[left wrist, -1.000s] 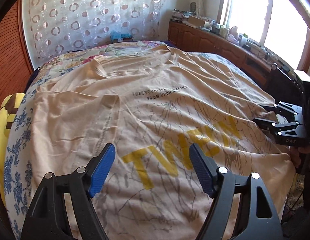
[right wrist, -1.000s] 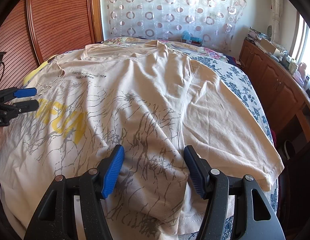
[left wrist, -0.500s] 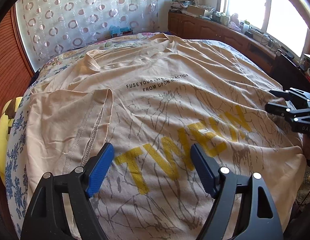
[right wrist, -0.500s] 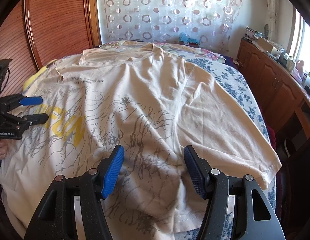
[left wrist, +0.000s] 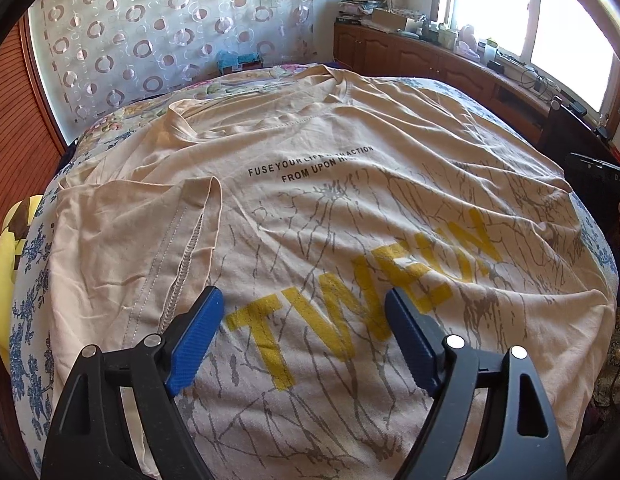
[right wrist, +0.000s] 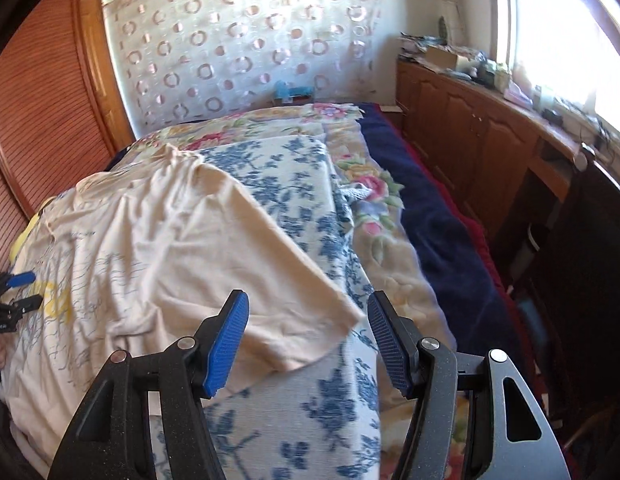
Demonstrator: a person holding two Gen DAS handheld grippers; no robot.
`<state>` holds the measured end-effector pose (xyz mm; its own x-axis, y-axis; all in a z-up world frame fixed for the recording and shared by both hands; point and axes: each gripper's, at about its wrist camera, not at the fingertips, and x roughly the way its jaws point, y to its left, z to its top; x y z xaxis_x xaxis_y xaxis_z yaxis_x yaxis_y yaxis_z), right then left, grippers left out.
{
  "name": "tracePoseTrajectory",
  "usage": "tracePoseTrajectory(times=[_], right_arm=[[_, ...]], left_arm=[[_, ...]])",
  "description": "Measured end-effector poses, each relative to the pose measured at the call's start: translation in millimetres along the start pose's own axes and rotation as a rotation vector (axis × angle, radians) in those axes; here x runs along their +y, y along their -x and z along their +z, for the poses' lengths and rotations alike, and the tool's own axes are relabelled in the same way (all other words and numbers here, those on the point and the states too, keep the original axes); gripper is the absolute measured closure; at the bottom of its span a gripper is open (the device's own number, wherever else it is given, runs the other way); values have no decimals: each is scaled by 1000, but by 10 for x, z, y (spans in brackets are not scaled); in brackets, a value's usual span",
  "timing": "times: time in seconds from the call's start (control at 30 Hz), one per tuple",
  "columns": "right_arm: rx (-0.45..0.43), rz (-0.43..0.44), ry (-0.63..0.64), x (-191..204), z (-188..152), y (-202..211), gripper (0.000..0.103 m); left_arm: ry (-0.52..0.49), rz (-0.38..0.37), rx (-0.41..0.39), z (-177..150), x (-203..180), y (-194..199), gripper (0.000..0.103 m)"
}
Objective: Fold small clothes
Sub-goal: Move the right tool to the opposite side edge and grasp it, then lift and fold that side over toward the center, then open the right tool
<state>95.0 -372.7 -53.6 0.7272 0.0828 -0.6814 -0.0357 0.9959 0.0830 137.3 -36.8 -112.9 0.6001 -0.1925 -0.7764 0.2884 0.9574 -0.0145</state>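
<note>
Since a second ago the right claw (right wrist: 307, 340) has swung toward 3 o'clock, now spread over the sleeve (right wrist: 277, 280); left claw (left wrist: 303, 340) spread above the shirt (left wrist: 330, 200) lying flat on the bed (right wrist: 293, 184). Folding seems just beginning: next, pinch that sleeve's edge

T-shirt (left wrist: 310, 200): matt soft cloth | cabinet (right wrist: 470, 128): glossy wood

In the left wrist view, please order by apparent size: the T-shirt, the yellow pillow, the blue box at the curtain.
1. T-shirt, by far the largest.
2. Yellow pillow, only partly visible.
3. Blue box, smallest, though farthest from the camera.
</note>
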Motion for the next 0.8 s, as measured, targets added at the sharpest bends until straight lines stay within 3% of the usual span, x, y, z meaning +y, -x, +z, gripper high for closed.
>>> tracePoseTrajectory(times=[0.2, 0.33, 0.43, 0.6, 0.7, 0.8], right_arm=[[25, 24, -6, -66, 19, -100, 44], [57, -14, 29, -8, 35, -187, 48], [74, -20, 42, 24, 34, -238, 58], [76, -35, 88, 63, 59, -228, 90], [74, -34, 113, 81, 44, -257, 99], [55, -25, 124, 104, 46, -228, 100]], left_arm=[[0, 0, 0, 2, 1, -3, 20], [0, 0, 0, 2, 3, -4, 20], [0, 0, 0, 2, 2, -3, 20], [0, 0, 0, 2, -1, -2, 19], [0, 0, 0, 0, -8, 1, 19], [-1, 0, 0, 1, -4, 0, 19]])
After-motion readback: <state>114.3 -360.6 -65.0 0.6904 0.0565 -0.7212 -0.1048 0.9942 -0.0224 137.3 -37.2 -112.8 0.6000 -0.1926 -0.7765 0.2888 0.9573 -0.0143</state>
